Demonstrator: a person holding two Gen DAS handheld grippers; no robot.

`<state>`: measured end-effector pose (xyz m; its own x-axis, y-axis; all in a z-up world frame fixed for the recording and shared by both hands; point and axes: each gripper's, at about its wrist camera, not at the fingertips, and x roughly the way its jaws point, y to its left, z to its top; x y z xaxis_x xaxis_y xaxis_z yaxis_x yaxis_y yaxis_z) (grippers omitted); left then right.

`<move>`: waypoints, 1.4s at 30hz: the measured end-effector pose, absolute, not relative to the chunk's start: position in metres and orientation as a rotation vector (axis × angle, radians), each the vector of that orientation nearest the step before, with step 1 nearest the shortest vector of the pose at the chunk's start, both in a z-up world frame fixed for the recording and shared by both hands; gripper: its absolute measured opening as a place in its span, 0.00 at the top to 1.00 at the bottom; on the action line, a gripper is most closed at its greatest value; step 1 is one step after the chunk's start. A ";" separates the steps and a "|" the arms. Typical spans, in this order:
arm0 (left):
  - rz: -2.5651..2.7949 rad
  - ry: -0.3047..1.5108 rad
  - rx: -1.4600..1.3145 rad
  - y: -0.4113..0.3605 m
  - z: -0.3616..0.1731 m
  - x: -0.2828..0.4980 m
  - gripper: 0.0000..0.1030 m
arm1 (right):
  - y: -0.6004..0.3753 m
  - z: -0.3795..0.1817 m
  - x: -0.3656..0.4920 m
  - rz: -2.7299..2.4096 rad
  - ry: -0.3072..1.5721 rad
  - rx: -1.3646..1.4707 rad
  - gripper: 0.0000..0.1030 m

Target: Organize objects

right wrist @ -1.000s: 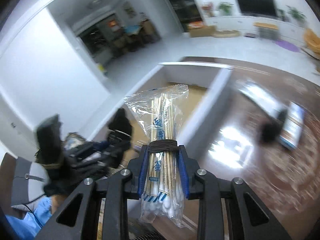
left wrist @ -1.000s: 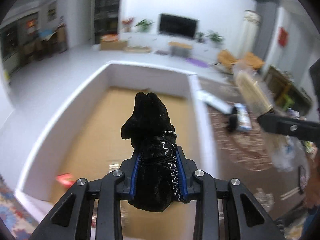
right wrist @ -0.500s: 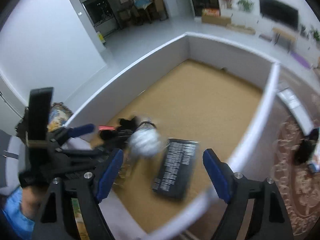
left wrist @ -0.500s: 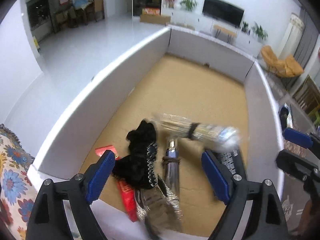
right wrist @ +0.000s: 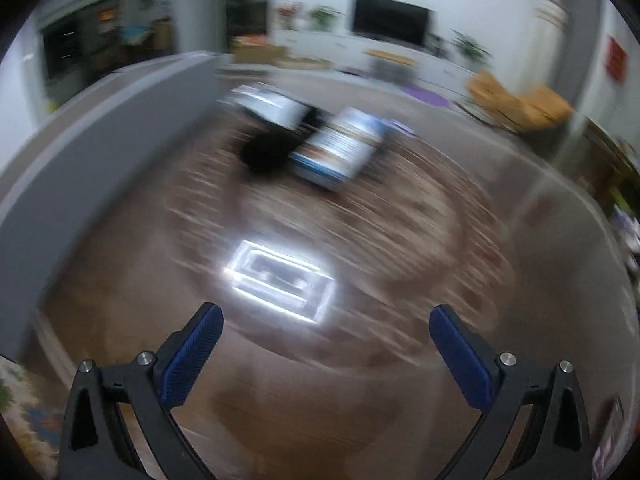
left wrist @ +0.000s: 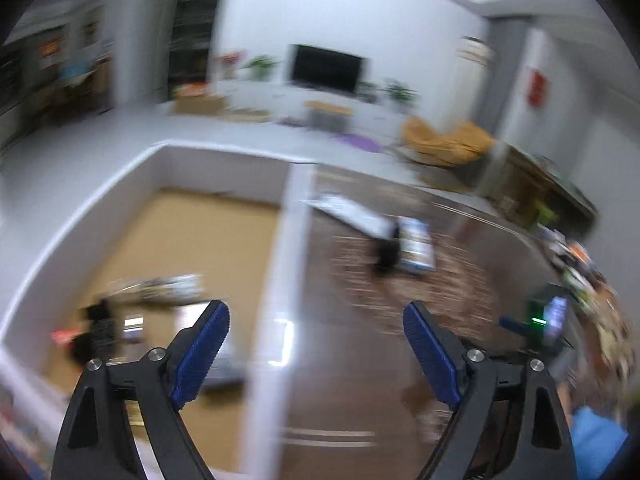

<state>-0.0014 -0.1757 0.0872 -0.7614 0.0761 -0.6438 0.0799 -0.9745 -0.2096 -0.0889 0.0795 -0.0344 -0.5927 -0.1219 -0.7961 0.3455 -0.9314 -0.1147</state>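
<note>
Both views are blurred by motion. My left gripper (left wrist: 316,320) is open and empty, above the right wall of the white box (left wrist: 288,216). Inside the box, on its tan floor, lie the black cloth item (left wrist: 96,328), the bag of cotton swabs (left wrist: 160,284) and other blurred items. My right gripper (right wrist: 326,324) is open and empty, over the dark glossy table (right wrist: 360,400). On the table ahead lie a black object (right wrist: 268,150), a blue and white packet (right wrist: 340,148) and a white flat item (right wrist: 268,106); the packet also shows in the left wrist view (left wrist: 416,244).
The box's grey outer wall (right wrist: 80,140) runs along the left of the right wrist view. A ceiling light reflects on the table (right wrist: 280,280). Clutter lies at the table's right edge (left wrist: 580,276). A living room with a TV (left wrist: 326,68) lies beyond.
Both grippers, open after dropping the black cloth item and the swab bag into the box, have swung right, away from the box and over the table.
</note>
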 end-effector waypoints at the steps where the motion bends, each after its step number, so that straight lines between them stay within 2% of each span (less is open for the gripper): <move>1: -2.967 0.342 1.110 -0.153 0.085 -0.006 0.00 | 0.095 -0.040 -0.091 -2.588 0.379 1.275 0.00; 5: -3.031 0.250 1.295 -0.073 0.045 -0.037 0.00 | 0.138 -0.052 -0.096 -2.651 0.368 1.350 0.00; 9: -2.918 0.113 1.471 -0.023 -0.020 -0.089 0.00 | 0.159 -0.053 -0.102 -2.667 0.251 1.336 0.00; 16: -2.751 0.027 1.522 -0.009 -0.081 -0.153 0.00 | 0.167 -0.054 -0.106 -2.641 0.155 1.361 0.00; 19: -2.764 -0.057 1.430 -0.004 -0.081 -0.158 0.00 | 0.163 -0.058 -0.106 -2.648 0.154 1.363 0.00; 22: -2.781 0.027 1.431 -0.007 -0.086 -0.157 0.00 | 0.163 -0.058 -0.106 -2.648 0.156 1.363 0.00; 42: -2.779 0.019 1.433 -0.008 -0.088 -0.157 0.00 | 0.163 -0.058 -0.105 -2.648 0.155 1.362 0.00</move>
